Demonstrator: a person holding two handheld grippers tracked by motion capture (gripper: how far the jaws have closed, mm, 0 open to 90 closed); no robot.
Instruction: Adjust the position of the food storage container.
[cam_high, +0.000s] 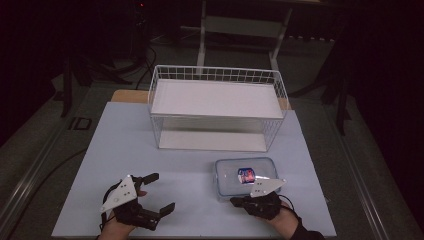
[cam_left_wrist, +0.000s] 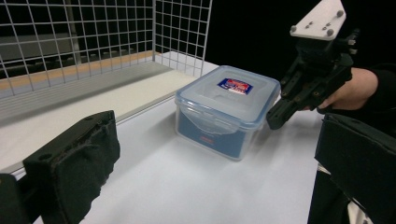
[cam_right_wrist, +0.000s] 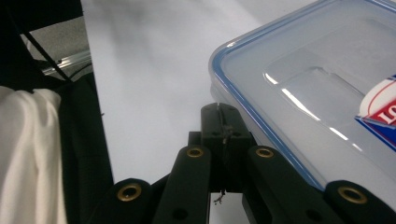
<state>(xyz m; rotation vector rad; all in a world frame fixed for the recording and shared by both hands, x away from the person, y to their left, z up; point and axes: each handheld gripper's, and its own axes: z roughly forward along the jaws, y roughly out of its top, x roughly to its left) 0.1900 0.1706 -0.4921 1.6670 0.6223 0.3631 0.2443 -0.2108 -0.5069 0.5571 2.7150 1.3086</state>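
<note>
box (cam_high: 246, 177) sits at 5 o'clock on the table (cam_high: 150, 150), below the basket (cam_high: 217, 107); hard, slick plastic, probably light. my left gripper (cam_high: 155, 192) gapes wide, my right gripper (cam_high: 239, 200) is pinched together at its near corner. i'd take it by the side walls under the lid rim.

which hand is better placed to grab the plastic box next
Probably the right. The right gripper sits shut at the box near edge, while the left gripper is open, off to the side on bare table.

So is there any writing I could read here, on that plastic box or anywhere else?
"LO": the only letters legible, white on red, at the cut-off edge of the sticker on the box lid, in the right gripper view.
The rest of the sticker's print: too blurred to read.
Label low on the box's front wall: too small to read.
</note>
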